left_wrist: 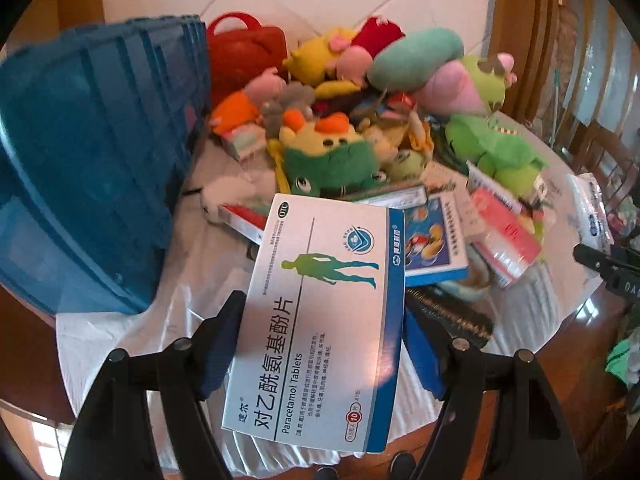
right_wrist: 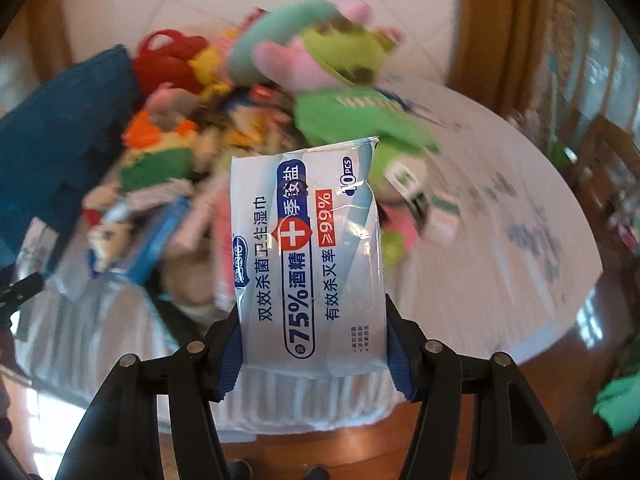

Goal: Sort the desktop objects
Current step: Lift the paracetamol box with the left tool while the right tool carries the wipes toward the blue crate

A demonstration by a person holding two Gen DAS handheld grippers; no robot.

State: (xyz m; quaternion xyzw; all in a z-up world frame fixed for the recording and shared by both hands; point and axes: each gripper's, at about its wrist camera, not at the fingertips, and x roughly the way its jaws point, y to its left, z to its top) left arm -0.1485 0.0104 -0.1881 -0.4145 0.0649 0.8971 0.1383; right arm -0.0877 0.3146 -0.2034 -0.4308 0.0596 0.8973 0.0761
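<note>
Two items in hand, one per gripper, both held clear above the table (left_wrist: 132, 320) and its white cloth.

Left gripper (left_wrist: 320, 344): clamped on the tablet box (left_wrist: 320, 312), pads on its two long edges, near the end closest to me. Box juts out over the near side of the table, tilted, printed face up. I judge it light, thin card, hollow. It will dent if I squeeze harder. Smooth faces, so the edge grip suits it; most of the box hangs forward of the pads, so it could pivot or droop.

Right gripper (right_wrist: 314, 344): pinching the wipes pack (right_wrist: 308, 256) across its lower end, a pad on each side edge. Pack stands up from the jaws over the near edge. Soft, floppy, glossy film, I reckon slippery. Contents give, so it bows rather than cracks. A hold nearer the middle would stop it flopping.

Beyond both: toy pile (left_wrist: 360, 120) across the middle and far side of the table, more boxes (left_wrist: 436, 240) at its near fringe, blue bin (left_wrist: 92, 152) at the left edge, red case (left_wrist: 244, 56) behind it.

Where either item belongs I cannot tell.
</note>
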